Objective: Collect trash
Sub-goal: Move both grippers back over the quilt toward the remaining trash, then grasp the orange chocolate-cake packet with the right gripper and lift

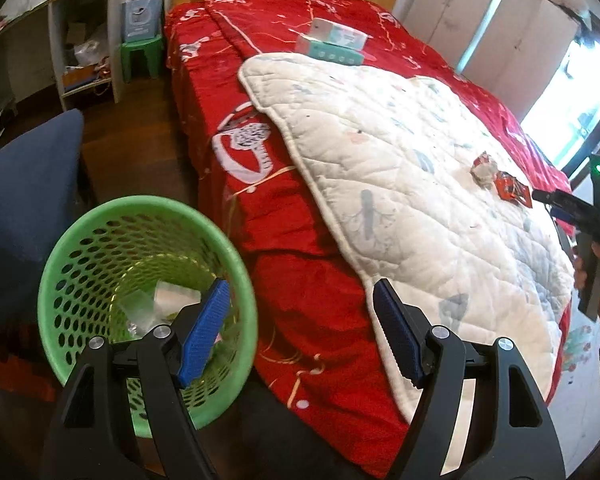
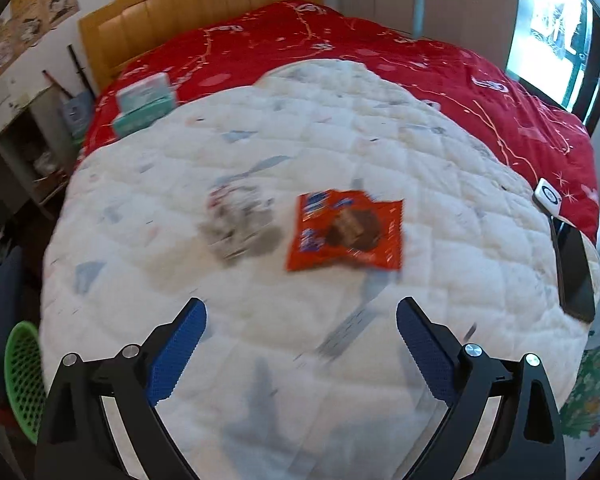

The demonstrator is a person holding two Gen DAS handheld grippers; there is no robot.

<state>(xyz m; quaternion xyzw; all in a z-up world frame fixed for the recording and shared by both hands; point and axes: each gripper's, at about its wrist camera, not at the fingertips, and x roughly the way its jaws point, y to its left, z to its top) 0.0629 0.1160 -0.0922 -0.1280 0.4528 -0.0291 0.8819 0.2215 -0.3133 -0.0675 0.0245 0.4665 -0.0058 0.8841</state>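
Note:
A green perforated waste basket [image 1: 80, 248] stands on the floor beside the bed, with clear wrappers at its bottom. My left gripper [image 1: 300, 312] hangs open and empty over the basket's right rim and the bed's edge. On the white quilt [image 2: 300, 140] lie an orange snack wrapper [image 2: 346, 230] and a crumpled paper wad [image 2: 240, 224] to its left. Both also show in the left wrist view: the wrapper [image 1: 512, 188] and the wad [image 1: 485, 170]. My right gripper [image 2: 300, 320] is open and empty above the quilt, short of the wrapper. The basket [image 2: 22, 376] peeks in at the lower left.
A red bedspread [image 1: 260, 216] covers the bed under the quilt. Tissue boxes [image 1: 334, 42] sit near the wooden headboard [image 2: 188, 4]. A dark phone [image 2: 576, 272] and a small white device [image 2: 548, 196] lie at the quilt's right edge. A blue chair [image 1: 24, 200] and a green stool [image 1: 142, 56] stand on the floor.

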